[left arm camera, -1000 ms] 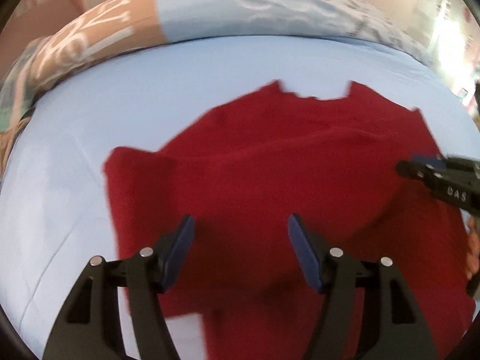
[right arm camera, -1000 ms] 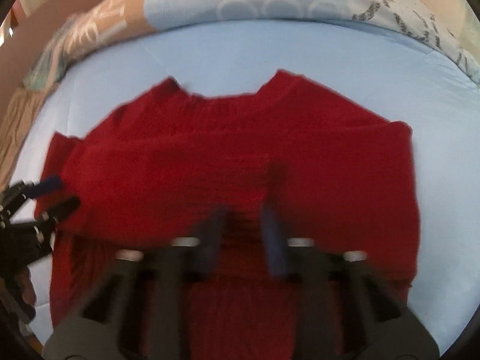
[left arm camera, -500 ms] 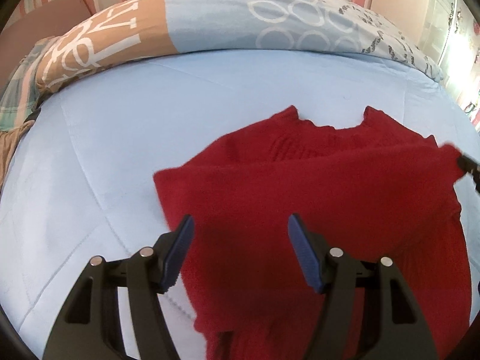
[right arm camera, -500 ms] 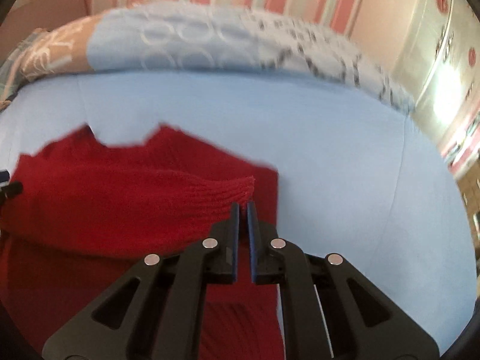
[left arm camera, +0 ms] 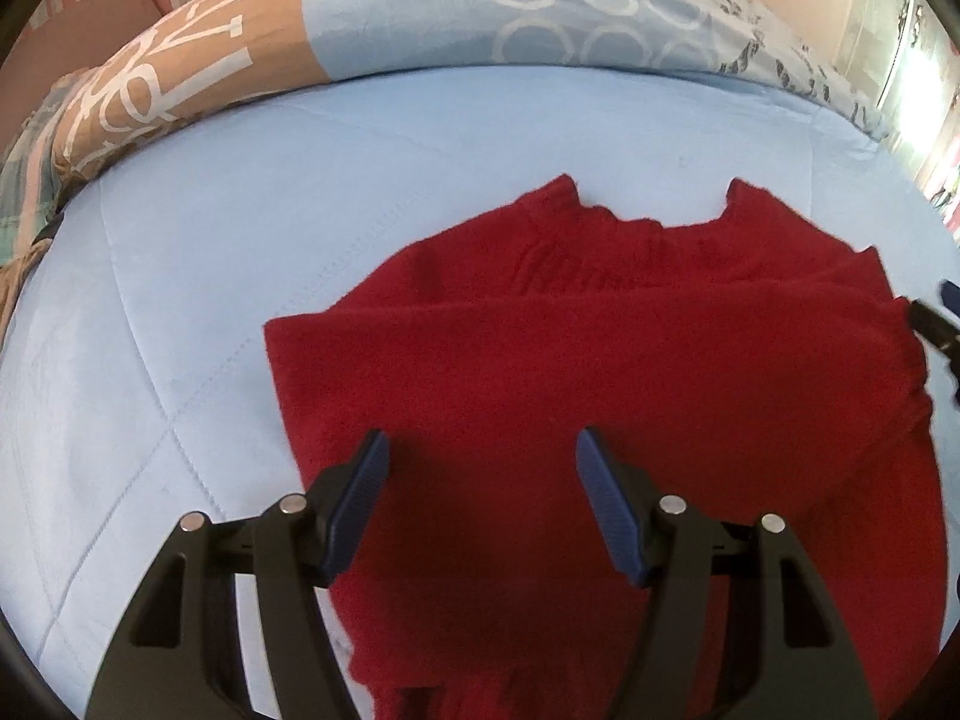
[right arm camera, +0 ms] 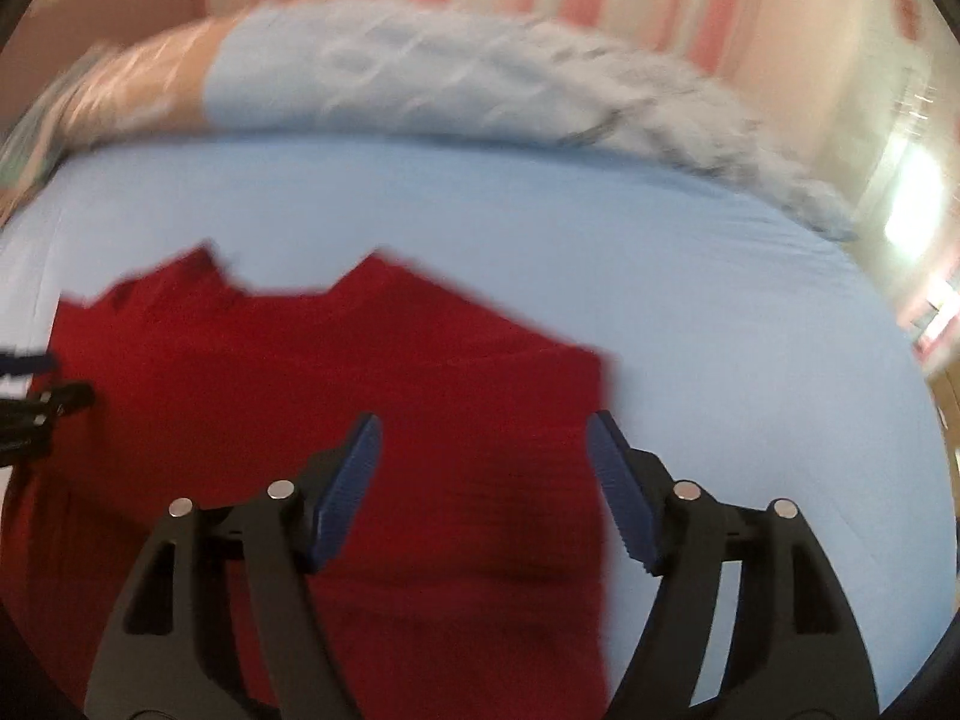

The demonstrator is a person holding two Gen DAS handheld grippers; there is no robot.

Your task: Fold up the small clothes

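Note:
A small red knit sweater [left arm camera: 600,372] lies on the light blue bed sheet [left arm camera: 180,276], neckline away from me, with a sleeve folded across its chest. My left gripper [left arm camera: 480,480] is open and empty above the sweater's lower left part. My right gripper [right arm camera: 483,468] is open and empty above the sweater's right side [right arm camera: 390,420]; that view is blurred. The right gripper's tip shows at the right edge of the left wrist view [left arm camera: 936,324]. The left gripper's tip shows at the left edge of the right wrist view [right arm camera: 36,396].
A rolled patterned duvet [left arm camera: 480,18] in tan, blue and grey lies along the back of the bed. A pink striped wall [right arm camera: 480,6] stands behind it. Bare sheet [right arm camera: 750,360] lies to the right of the sweater.
My right gripper, shut on the sleeve cuff half a second ago, has opened and let it go. The sleeve now lies folded across the sweater. My left gripper stayed open.

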